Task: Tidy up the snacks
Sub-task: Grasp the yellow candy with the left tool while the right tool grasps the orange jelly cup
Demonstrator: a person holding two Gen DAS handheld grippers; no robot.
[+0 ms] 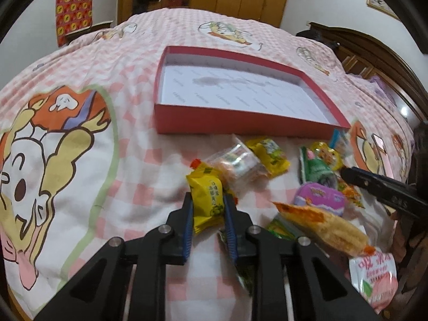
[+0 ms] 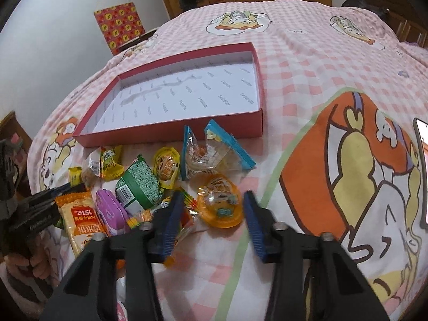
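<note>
Red card makes your landmark: the shallow red box lies open and empty on the checked bedspread, and every snack sits in a loose heap just in front of its near wall. Your left gripper has its blue pads clamped on a yellow packet at the left end of that heap, so I judge the pick done on that side and the carry into the box not yet made. Your right gripper stands with its fingers apart around an orange jelly cup at the heap's right end; the pads do not yet press on it. The next move calls for lifting the yellow packet clear of the near wall and setting it down flat inside, while the right fingers finish closing squarely on the cup's rim. Counting from the right wrist view: one box, two blue-edged clear bags nearest its wall, two orange jelly cups, one green packet, one purple case, one orange rice-cracker bar; the rest overlap too much to count.
</note>
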